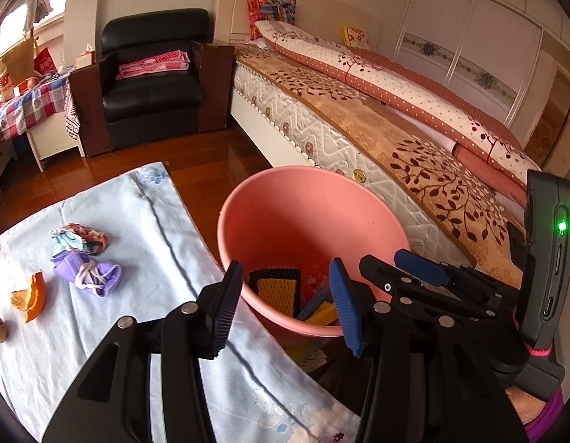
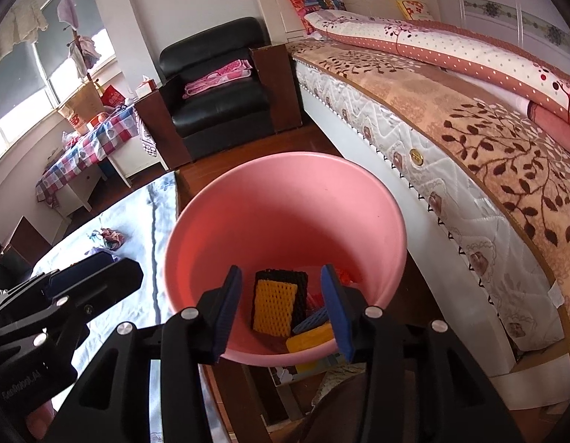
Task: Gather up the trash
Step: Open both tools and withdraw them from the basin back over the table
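done: sponges (image 2: 275, 308) already sat in the pink bin (image 2: 285, 199)
left: purple mask (image 1: 87, 273), peel (image 1: 28, 295), wrapper (image 1: 80, 238) on cloth (image 1: 144, 251)
left gripper (image 1: 285, 306): jaws apart, empty
right gripper (image 2: 285, 310): jaws apart, empty

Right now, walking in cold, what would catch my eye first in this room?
Probably the pink basin on the floor beside the bed, with yellow and black foam sponges in its bottom. Both open grippers, left and right, hang above it. To the left, scraps lie on the pale blue cloth: a purple mask and orange peel.

A black armchair (image 1: 152, 85) stands beside the bed (image 1: 377, 118).
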`<state>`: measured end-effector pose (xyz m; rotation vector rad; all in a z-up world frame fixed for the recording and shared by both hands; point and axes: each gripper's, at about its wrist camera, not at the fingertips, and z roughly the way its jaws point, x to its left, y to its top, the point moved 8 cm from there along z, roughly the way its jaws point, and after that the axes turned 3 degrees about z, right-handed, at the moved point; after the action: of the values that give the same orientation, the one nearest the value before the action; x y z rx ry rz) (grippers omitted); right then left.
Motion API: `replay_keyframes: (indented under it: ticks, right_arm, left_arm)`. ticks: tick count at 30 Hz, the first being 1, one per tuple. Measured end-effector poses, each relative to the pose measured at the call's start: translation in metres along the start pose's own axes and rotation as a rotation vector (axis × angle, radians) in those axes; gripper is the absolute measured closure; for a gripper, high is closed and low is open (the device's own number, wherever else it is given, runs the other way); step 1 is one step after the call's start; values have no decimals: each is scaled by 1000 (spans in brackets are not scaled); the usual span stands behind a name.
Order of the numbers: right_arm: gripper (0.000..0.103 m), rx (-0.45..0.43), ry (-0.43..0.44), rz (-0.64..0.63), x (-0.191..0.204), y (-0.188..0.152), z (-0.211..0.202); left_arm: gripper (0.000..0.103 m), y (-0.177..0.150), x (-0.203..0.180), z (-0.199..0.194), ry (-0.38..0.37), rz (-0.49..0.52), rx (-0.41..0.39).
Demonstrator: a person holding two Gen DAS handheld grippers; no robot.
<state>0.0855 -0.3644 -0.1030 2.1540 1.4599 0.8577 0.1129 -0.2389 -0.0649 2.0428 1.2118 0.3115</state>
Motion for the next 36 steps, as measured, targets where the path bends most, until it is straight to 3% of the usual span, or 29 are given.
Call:
replay_keyframes:
  ticks: [13,36]
  right_arm:
    - [58,-22,32,-37,30,-4,-12]
    - [58,8,102,-161,124,-33,-8]
  left_arm:
    - [54,-6,26,-24,99,-29,-33]
    - [54,-39,112,-65,172,-157,-64]
